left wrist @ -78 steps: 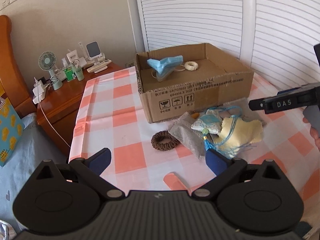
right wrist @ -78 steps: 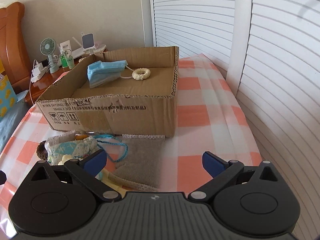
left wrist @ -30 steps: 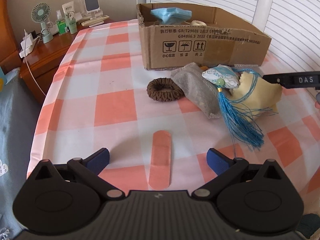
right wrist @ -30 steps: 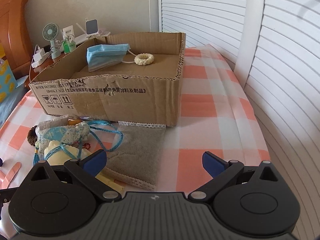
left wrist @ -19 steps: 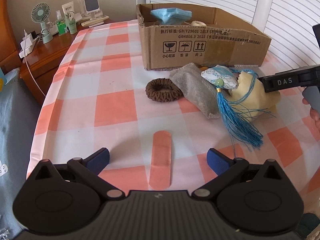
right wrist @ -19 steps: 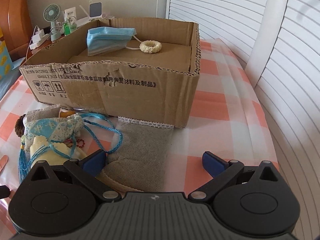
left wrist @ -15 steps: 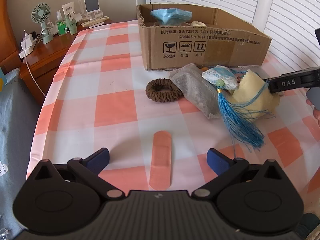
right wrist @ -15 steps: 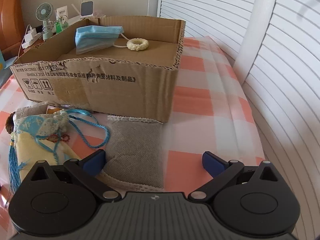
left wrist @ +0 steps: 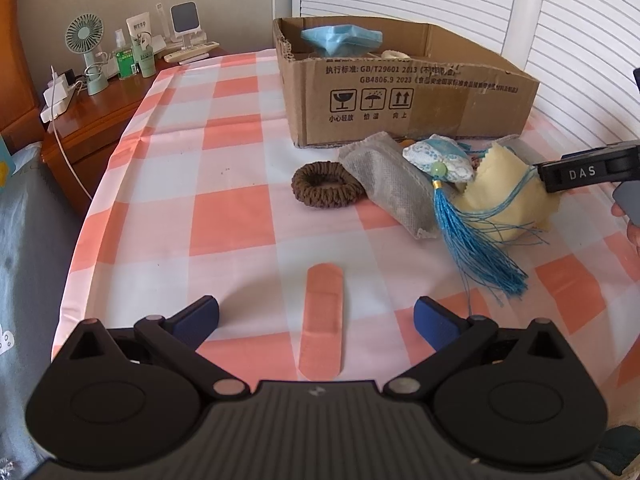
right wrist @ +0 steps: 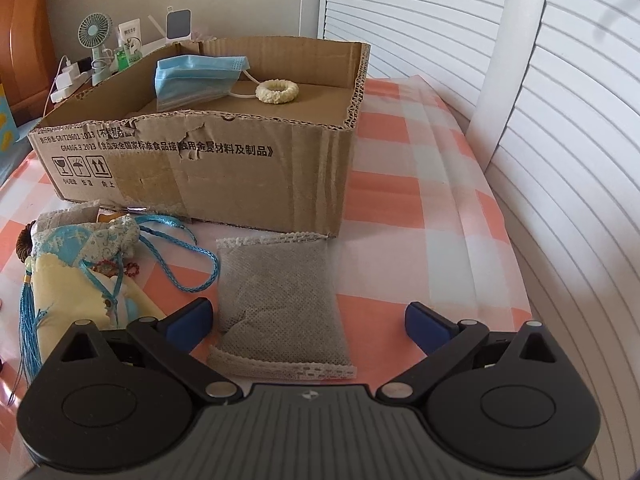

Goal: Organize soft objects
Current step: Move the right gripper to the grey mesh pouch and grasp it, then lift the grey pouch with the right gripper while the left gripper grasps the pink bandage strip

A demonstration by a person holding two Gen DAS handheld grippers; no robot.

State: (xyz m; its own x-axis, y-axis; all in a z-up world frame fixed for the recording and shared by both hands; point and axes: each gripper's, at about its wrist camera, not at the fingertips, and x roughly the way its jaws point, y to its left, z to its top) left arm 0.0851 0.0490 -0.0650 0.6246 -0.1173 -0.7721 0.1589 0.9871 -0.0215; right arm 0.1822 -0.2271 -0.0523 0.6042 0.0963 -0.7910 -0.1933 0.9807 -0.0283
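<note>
My left gripper point(left wrist: 316, 318) is open, low over a pink adhesive bandage point(left wrist: 322, 320) lying between its fingers on the checked tablecloth. Beyond it lie a brown hair tie point(left wrist: 326, 190), a grey sachet point(left wrist: 394, 188), a blue tasselled pouch point(left wrist: 438, 158) and a yellow cloth point(left wrist: 506, 200). My right gripper point(right wrist: 307, 322) is open, with a second grey lace-edged sachet point(right wrist: 280, 296) between its fingers on the cloth. The cardboard box point(right wrist: 224, 168) behind holds a blue face mask point(right wrist: 196, 80) and a cream hair tie point(right wrist: 277, 91). The right gripper's arm point(left wrist: 588, 172) shows beside the yellow cloth.
A wooden nightstand point(left wrist: 92, 120) at the far left carries a small fan point(left wrist: 86, 54), bottles and a charger. White louvred doors point(right wrist: 540, 100) run along the right. The table edge drops off left toward grey-blue bedding point(left wrist: 28, 240).
The left gripper dropped low toward the bandage and has held still for the last second. The right gripper came down and forward, so the lace-edged sachet now lies between its fingers.
</note>
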